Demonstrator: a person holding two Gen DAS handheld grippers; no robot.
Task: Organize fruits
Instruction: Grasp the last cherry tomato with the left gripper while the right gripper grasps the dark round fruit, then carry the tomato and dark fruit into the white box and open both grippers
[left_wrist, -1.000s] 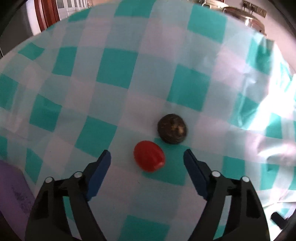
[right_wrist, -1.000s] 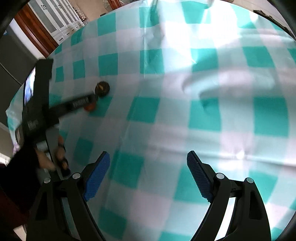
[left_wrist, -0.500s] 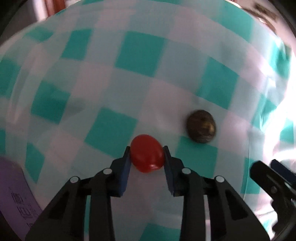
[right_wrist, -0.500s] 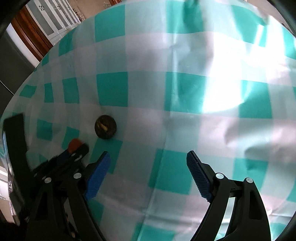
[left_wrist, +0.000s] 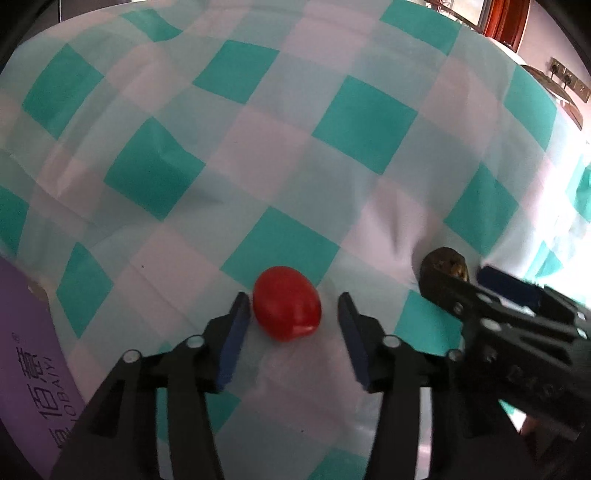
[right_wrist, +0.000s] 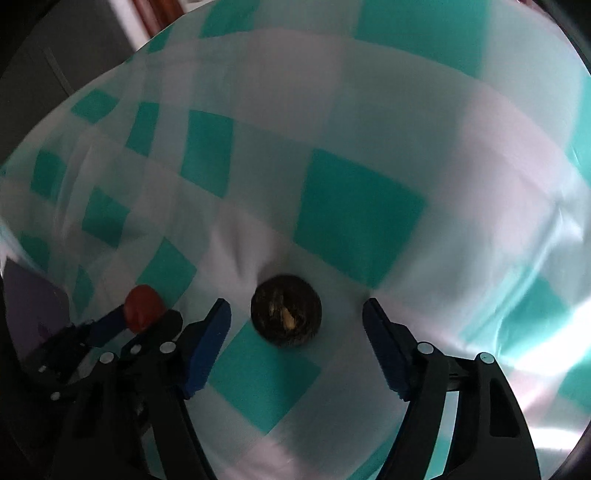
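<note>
A red cherry tomato (left_wrist: 287, 303) lies on the teal-and-white checked cloth (left_wrist: 258, 147). It sits between the pads of my left gripper (left_wrist: 291, 314), which is open; the left pad is close to it and the right pad stands apart. A dark brown round fruit (right_wrist: 286, 311) lies to its right, between the open fingers of my right gripper (right_wrist: 297, 319), touching neither pad. In the left wrist view the brown fruit (left_wrist: 445, 263) is partly hidden behind the right gripper (left_wrist: 491, 291). The tomato (right_wrist: 142, 306) and left gripper (right_wrist: 125, 325) show at the lower left of the right wrist view.
A purple box with printed characters (left_wrist: 33, 365) lies at the lower left, by the cloth's edge. The cloth is wrinkled around the fruits. Wooden furniture (left_wrist: 506, 22) and metal fittings stand beyond the far right edge of the table.
My left gripper was closed on the tomato half a second ago and has opened. My right gripper has moved in around the brown fruit.
</note>
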